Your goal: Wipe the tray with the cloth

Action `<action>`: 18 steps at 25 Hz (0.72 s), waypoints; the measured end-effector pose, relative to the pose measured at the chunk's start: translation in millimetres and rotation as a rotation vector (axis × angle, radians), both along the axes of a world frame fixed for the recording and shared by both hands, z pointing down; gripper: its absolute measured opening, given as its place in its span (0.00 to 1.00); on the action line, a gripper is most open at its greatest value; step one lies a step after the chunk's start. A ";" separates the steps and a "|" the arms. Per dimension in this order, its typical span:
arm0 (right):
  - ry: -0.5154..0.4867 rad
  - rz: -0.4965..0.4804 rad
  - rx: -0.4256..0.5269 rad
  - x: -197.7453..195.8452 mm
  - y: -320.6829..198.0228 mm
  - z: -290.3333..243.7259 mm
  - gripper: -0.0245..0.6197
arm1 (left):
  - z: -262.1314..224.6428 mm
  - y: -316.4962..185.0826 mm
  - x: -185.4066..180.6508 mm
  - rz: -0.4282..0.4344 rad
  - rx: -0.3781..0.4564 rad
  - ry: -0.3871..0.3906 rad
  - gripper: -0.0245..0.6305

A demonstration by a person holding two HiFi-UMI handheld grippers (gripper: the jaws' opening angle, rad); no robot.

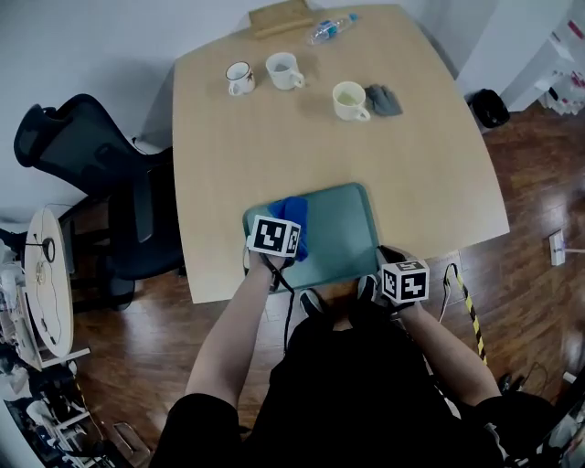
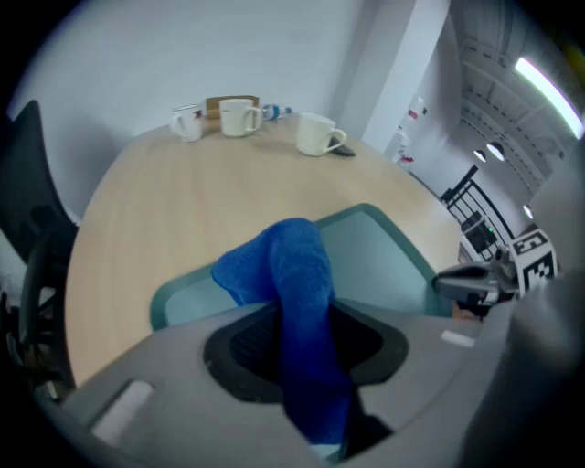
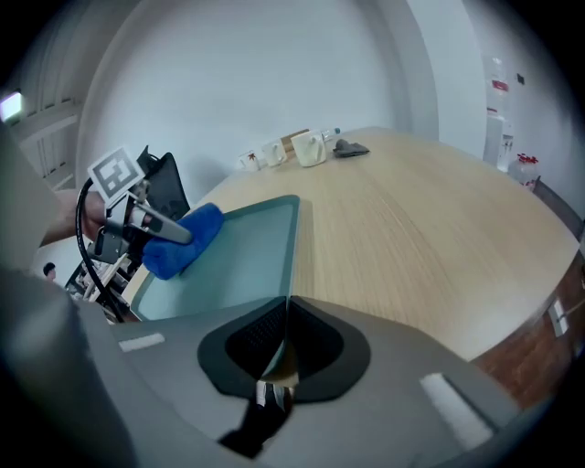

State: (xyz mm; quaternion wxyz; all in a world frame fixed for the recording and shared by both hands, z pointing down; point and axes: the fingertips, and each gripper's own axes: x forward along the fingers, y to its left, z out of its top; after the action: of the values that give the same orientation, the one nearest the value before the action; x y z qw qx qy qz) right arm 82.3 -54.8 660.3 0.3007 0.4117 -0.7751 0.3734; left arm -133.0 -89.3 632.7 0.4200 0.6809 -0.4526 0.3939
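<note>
A teal tray [image 1: 343, 233] lies at the table's near edge, just in front of the person. My left gripper [image 1: 291, 228] is shut on a blue cloth [image 1: 294, 212] over the tray's left part. In the left gripper view the cloth [image 2: 292, 274] bulges up between the jaws and hangs down over the tray [image 2: 375, 247]. My right gripper [image 1: 382, 259] is at the tray's near right corner. In the right gripper view its jaws [image 3: 283, 315] are shut on the tray's rim [image 3: 291, 247], and the cloth [image 3: 183, 239] and left gripper [image 3: 160, 224] show at the far left.
Three mugs [image 1: 240, 78] [image 1: 283, 69] [image 1: 350, 101] stand on the far half of the table, with a grey rag [image 1: 384, 99], a water bottle [image 1: 331, 27] and a wooden board [image 1: 280, 16]. A black office chair [image 1: 91, 164] stands left of the table.
</note>
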 end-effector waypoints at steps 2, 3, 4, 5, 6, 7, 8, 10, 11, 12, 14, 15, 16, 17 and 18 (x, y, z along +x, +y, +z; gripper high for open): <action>0.011 0.005 -0.001 -0.5 -1.3 0.1 0.06 | 1.1 15.9 -42.1 -0.076 -0.012 -0.019 0.25; 0.018 0.007 -0.001 -1.1 -2.1 -0.2 0.06 | 1.1 22.0 -59.4 -0.107 -0.018 -0.026 0.25; 0.022 0.009 -0.002 -1.8 -2.8 -0.7 0.06 | 0.6 27.0 -73.0 -0.131 -0.021 -0.031 0.25; 0.026 0.011 -0.002 -2.5 -3.1 -1.2 0.06 | -0.3 30.9 -82.5 -0.147 -0.021 -0.031 0.25; 0.030 0.013 -0.003 -3.0 -3.0 -1.4 0.06 | -1.3 34.0 -88.8 -0.157 -0.017 -0.029 0.25; 0.034 0.014 -0.003 -3.6 -2.7 -1.3 0.06 | -2.1 36.2 -93.2 -0.166 -0.009 -0.029 0.25; 0.038 0.015 -0.002 -4.2 -2.4 -1.0 0.06 | -2.5 37.7 -96.0 -0.173 0.000 -0.032 0.25; 0.046 0.016 0.001 -5.8 -2.7 -0.8 0.06 | -2.1 38.6 -96.3 -0.182 0.013 -0.030 0.25; 0.050 0.016 0.003 -6.5 -3.2 -0.7 0.06 | -0.8 38.0 -94.6 -0.184 0.015 -0.030 0.25; 0.054 0.016 0.005 -7.2 -3.7 -0.5 0.06 | 1.1 37.0 -92.2 -0.184 0.014 -0.033 0.25; 0.059 0.016 0.009 -8.9 -3.5 0.3 0.06 | 5.4 34.6 -86.0 -0.162 0.007 -0.060 0.25; 0.059 0.016 0.010 -9.8 -2.5 0.7 0.06 | 6.6 33.2 -81.7 -0.139 0.005 -0.082 0.25; 0.058 0.017 0.012 -10.4 -1.5 0.9 0.06 | 6.7 31.1 -75.6 -0.109 0.005 -0.103 0.25; 0.056 0.017 0.013 -10.6 -1.2 0.8 0.06 | 6.1 27.9 -67.0 -0.077 0.006 -0.114 0.25; 0.054 0.016 0.015 -10.6 -1.3 0.5 0.06 | 5.4 23.8 -55.8 -0.047 0.007 -0.115 0.25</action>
State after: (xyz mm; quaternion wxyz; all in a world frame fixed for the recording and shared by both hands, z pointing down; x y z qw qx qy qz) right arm 71.7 -56.1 660.8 0.3156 0.4301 -0.7660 0.3588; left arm -188.8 -65.5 638.1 0.4000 0.6478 -0.4933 0.4209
